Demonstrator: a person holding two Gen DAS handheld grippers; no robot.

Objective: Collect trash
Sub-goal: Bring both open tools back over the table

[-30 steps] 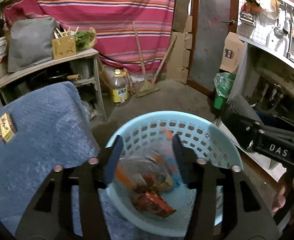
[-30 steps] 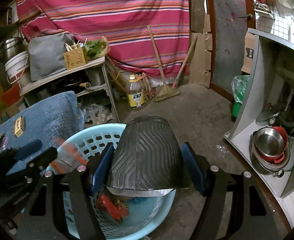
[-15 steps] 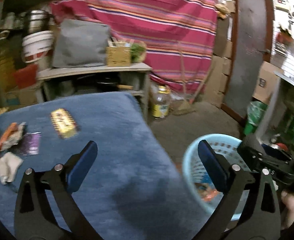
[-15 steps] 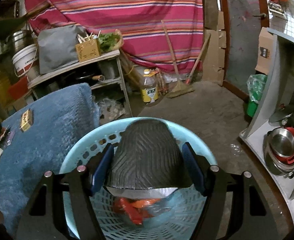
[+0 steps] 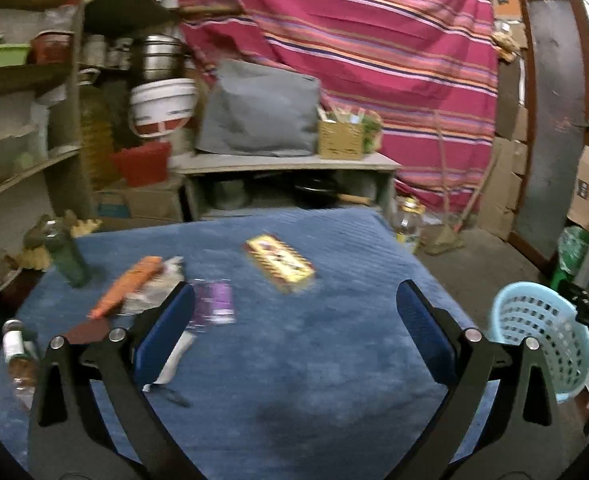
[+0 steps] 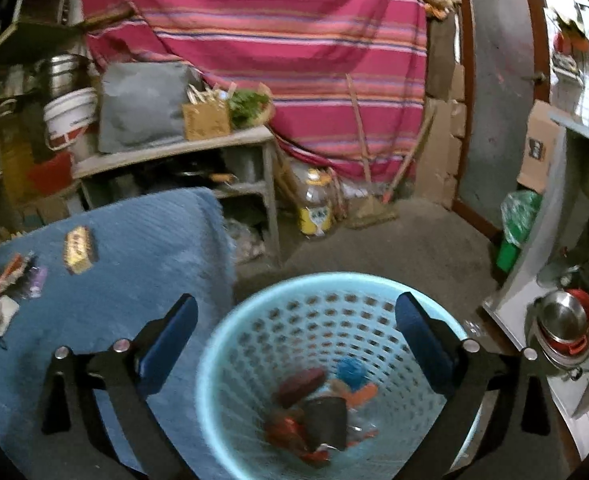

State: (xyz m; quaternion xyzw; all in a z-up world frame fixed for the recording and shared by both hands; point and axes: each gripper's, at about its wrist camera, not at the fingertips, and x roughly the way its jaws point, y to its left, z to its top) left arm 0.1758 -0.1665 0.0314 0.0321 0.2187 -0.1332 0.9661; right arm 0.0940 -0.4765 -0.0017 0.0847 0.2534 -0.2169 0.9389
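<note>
Left tongs (image 5: 294, 332) spread wide and empty above the blue worktop (image 5: 334, 380). Right tongs (image 6: 296, 336) opening over the basket (image 6: 222, 360), nothing between them. Yellow packet (image 5: 280, 263) lying just beyond the left tongs, long axis running far-left to near-right; nearer the left hand.

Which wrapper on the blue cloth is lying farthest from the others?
The yellow wrapper; it lies alone mid-cloth, while the orange and purple ones cluster together.

striped cloth (image 5: 374, 40), white bucket (image 5: 162, 106), broom (image 6: 368, 184)

Wrappers (image 5: 280, 263) on blue blanket (image 5: 334, 360)
</note>
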